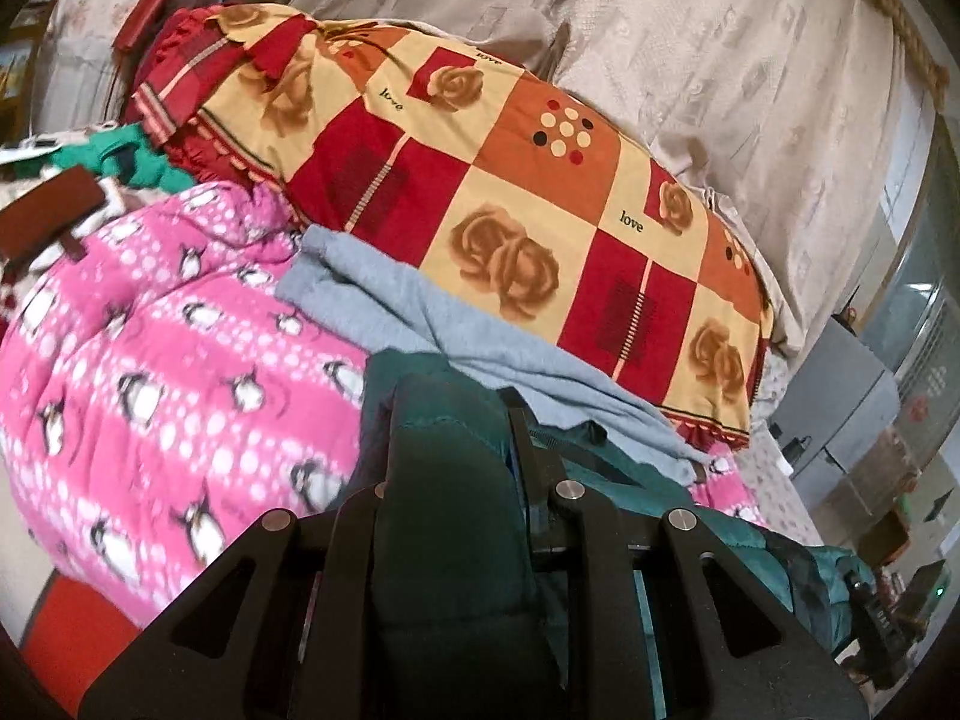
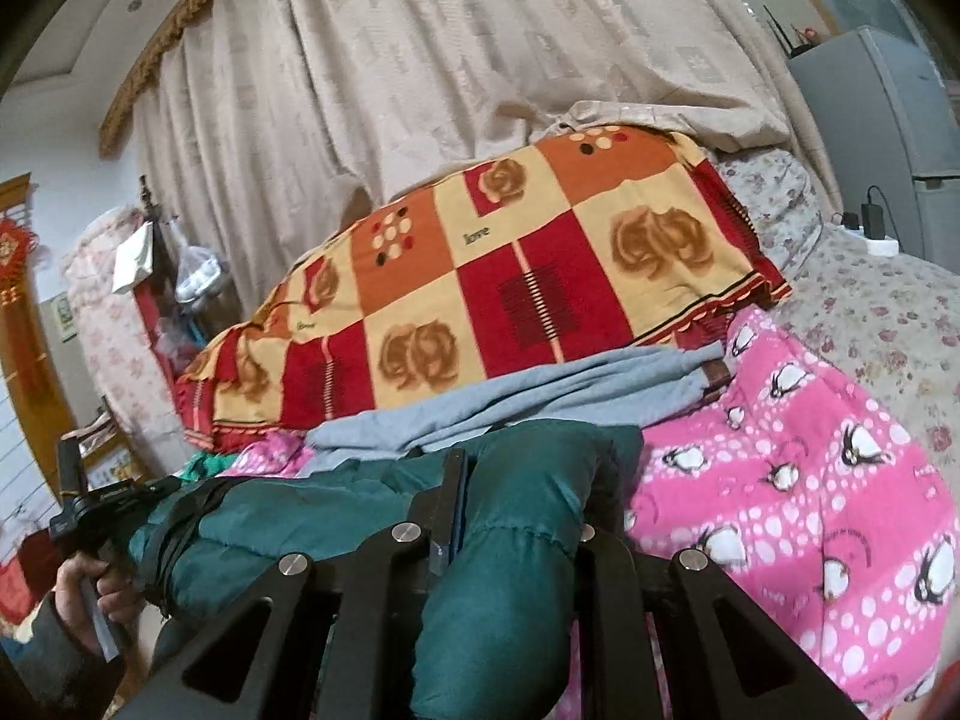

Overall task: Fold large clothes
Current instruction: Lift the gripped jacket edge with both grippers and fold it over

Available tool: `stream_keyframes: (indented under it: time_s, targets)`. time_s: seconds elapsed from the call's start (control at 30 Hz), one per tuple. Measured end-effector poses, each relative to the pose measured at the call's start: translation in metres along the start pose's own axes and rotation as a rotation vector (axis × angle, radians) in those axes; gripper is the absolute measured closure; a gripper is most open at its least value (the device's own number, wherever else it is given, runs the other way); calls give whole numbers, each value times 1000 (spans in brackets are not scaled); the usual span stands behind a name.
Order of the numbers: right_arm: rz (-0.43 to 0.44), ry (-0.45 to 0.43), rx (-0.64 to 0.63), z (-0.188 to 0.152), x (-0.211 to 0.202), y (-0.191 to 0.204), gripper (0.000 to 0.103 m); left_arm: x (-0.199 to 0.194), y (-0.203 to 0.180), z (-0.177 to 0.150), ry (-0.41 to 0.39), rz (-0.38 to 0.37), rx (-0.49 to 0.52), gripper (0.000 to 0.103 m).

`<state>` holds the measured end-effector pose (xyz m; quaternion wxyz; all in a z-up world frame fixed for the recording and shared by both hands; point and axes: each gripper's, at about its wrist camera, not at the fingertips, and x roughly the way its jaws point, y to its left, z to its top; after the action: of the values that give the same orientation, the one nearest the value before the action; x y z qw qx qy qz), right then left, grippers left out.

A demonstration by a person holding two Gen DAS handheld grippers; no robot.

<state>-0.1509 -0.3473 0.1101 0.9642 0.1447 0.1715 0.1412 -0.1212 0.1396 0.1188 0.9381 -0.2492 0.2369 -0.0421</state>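
A dark teal padded jacket (image 1: pixel 456 540) hangs stretched between my two grippers above the bed. My left gripper (image 1: pixel 456 408) is shut on a thick bunch of its fabric, which bulges up between the black fingers (image 1: pixel 528 438). In the right wrist view the same jacket (image 2: pixel 288 516) runs leftward to the left gripper's body (image 2: pixel 90 498), held by a person's hand (image 2: pixel 84 588). My right gripper (image 2: pixel 534 462) is shut on another bunched fold of the jacket. The right gripper's dark body (image 1: pixel 870 618) shows at the jacket's far end in the left wrist view.
Under the jacket lies a pink penguin blanket (image 1: pixel 180 330) (image 2: pixel 810 450). A grey garment (image 1: pixel 420 312) (image 2: pixel 540 390) lies against a red and orange patchwork pillow (image 1: pixel 510 180) (image 2: pixel 510 270). Beige curtains (image 2: pixel 420 60) hang behind. A grey fridge (image 2: pixel 882 120) stands right of the floral sheet (image 2: pixel 870 300).
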Motion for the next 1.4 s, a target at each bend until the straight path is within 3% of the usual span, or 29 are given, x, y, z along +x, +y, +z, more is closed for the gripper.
stream_keyframes:
  time_s: [0.27,0.47,0.73,0.83,1.03,1.2,1.4]
  targets:
    - [-37,23,12,41,63,-11,90,58,-18,38,-13,23,47,87]
    - [-92,99,67,72,147,-31,90,120,-25,60,0,71,55,87]
    - [-178,192,83,50,255,-64,90,241,-1,56,112,210,27,87]
    - [-192,246,87,37,285,-76,90,270,9,45,122,227,27,87]
    - [-197,338,65,21,329,-85,89,298,10,22,116,297,111,86]
    - [-167,403,135,7,352,-99,88,316,23,18,143,300,68,83]
    - [-176,424,180,8,349,-99,84,314,22,25,175,287,32,81]
